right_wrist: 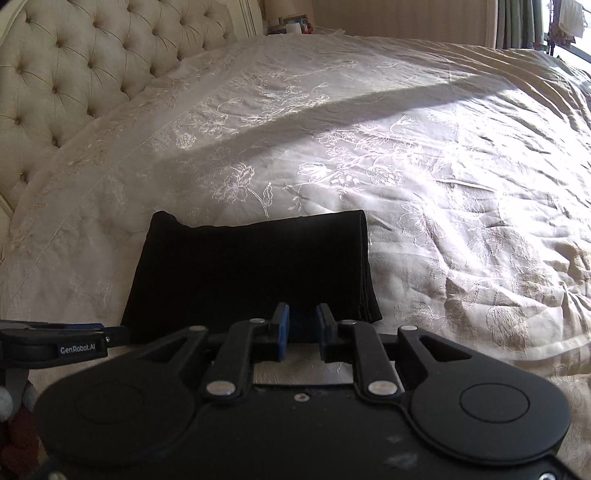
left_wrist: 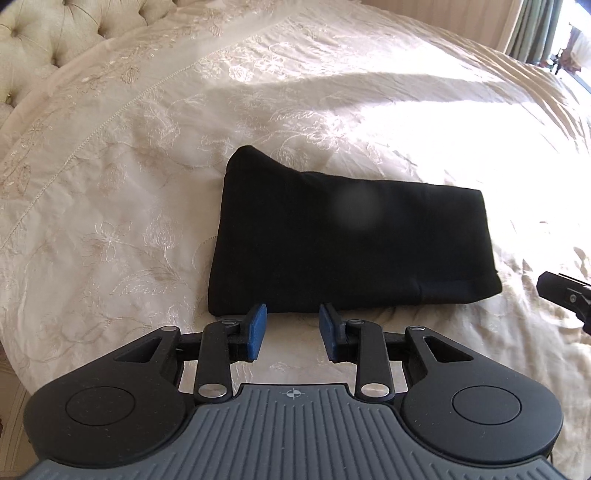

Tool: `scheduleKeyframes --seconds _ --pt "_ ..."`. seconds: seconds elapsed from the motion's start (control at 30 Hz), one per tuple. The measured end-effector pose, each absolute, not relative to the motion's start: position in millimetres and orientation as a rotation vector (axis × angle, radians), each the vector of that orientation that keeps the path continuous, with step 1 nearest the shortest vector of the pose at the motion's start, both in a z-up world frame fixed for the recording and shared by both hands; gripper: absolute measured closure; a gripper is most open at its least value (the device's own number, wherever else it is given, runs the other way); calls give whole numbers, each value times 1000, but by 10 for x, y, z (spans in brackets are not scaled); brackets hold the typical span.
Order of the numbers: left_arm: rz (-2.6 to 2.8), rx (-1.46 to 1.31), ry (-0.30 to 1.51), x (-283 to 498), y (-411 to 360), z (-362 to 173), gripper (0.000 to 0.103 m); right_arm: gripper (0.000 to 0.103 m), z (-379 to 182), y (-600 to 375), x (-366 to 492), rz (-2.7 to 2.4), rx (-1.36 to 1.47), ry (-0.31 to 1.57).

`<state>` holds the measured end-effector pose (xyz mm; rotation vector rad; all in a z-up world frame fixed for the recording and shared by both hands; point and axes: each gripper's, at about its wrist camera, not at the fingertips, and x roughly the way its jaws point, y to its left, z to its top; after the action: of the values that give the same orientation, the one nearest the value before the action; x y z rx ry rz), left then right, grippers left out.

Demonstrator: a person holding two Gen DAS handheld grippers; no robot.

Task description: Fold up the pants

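Cream embroidered bedspread (left_wrist: 110, 184) fills both views. Black pants (left_wrist: 351, 243), folded into a compact stack, lie mid-frame. Left gripper (left_wrist: 291, 326), lower centre, jaws partly apart, empty. Right gripper (right_wrist: 302, 326) narrower gap; dark cloth behind it, apparently nothing gripped.

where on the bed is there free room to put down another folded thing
The bedspread lies bare to the right of the folded black pants, out to the curtains. Bare too: the stretch between the pants and the tufted headboard. It is crowded only at the pants' near edge, where the left gripper and right gripper hover with fingers apart.
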<state>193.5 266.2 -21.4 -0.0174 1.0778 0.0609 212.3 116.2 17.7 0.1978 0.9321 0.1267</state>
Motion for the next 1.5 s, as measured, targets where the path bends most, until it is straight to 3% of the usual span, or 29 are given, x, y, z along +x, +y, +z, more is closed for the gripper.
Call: scheduleKeyframes --seconds 0.3,0.5,0.77,1.5 --pt "90 16 973 1576 2397 142 71 70 522 1123 1635 139 146 862" --pt "159 35 962 1396 2325 243 58 69 682 1163 1366 100 132 811" --pt "191 80 913 1191 2242 346 56 66 805 1208 1215 124 132 815" --pt "156 57 991 1102 2282 366 56 66 953 1273 982 154 170 805"
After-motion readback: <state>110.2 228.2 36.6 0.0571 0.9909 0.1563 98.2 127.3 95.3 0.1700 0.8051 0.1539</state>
